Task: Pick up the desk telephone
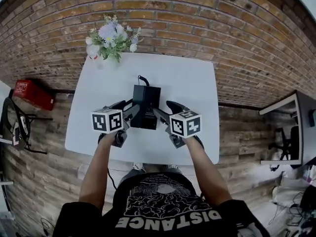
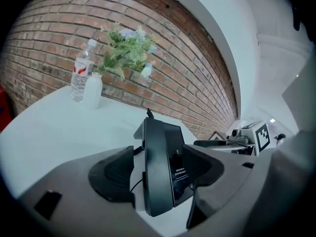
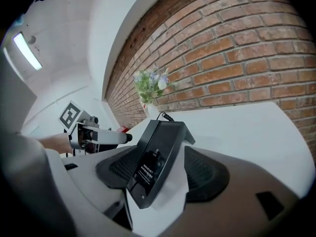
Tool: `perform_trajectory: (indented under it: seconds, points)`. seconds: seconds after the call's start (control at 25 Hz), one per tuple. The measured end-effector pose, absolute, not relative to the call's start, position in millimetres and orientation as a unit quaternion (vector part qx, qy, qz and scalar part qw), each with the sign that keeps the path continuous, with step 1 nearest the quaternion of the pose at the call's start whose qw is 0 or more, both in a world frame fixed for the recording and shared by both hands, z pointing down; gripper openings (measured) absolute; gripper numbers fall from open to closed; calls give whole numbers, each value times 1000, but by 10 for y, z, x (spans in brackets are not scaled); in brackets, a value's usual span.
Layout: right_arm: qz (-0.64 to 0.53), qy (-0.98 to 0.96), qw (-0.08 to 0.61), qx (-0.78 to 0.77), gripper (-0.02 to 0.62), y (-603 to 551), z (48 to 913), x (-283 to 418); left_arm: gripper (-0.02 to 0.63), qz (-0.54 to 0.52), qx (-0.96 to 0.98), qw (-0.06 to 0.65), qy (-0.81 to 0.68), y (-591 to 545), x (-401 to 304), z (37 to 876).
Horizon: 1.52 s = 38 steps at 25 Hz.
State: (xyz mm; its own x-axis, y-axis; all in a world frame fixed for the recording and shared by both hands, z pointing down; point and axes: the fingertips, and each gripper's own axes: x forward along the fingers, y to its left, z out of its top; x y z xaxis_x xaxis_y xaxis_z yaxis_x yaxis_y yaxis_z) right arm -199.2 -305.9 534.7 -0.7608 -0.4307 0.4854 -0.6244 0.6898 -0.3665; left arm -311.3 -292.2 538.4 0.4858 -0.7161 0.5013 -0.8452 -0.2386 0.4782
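Note:
The black desk telephone (image 1: 145, 106) stands on the white table (image 1: 94, 90), its cord running off the far end. My left gripper (image 1: 129, 111) comes at it from the left and my right gripper (image 1: 165, 111) from the right. In the left gripper view the telephone (image 2: 165, 162) lies between the wide-apart jaws of the left gripper (image 2: 160, 176), with a strip of table showing beside it. In the right gripper view the telephone (image 3: 158, 157) leans between the jaws of the right gripper (image 3: 162, 173), white showing on its right side. Both stand open.
A white vase of flowers (image 1: 111, 38) and a water bottle (image 2: 81, 75) stand at the table's far left corner, against the brick wall (image 1: 197, 19). A red box (image 1: 33, 94) lies on the floor to the left. The table's right half (image 1: 195, 90) is bare.

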Motion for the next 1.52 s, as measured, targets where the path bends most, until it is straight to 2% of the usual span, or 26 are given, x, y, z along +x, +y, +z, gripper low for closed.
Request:
perform_trajectory:
  seconds: [0.36, 0.64, 1.08, 1.28, 1.36, 1.52]
  points:
    - [308, -872, 191, 328, 279, -3037, 5706, -2058, 288, 95, 796, 416, -430, -3008, -3078, 5677]
    - [327, -858, 205, 339, 279, -2966, 5902, -2100, 287, 102, 802, 432, -400, -3010, -2990, 5816]
    - [390, -836, 155, 353, 279, -2962, 5989, -2166, 287, 106, 809, 451, -362, -3048, -2898, 5906]
    - [389, -838, 157, 348, 278, -2954, 5989, -2246, 285, 109, 806, 457, -360, -3071, -2878, 5969]
    - [384, -841, 160, 347, 258, -2958, 5975, -2276, 276, 107, 808, 458, -354, -3081, -2860, 5954]
    - [385, -842, 152, 346, 258, -2958, 5976, -2286, 234, 96, 817, 451, -345, -3067, -2829, 5923]
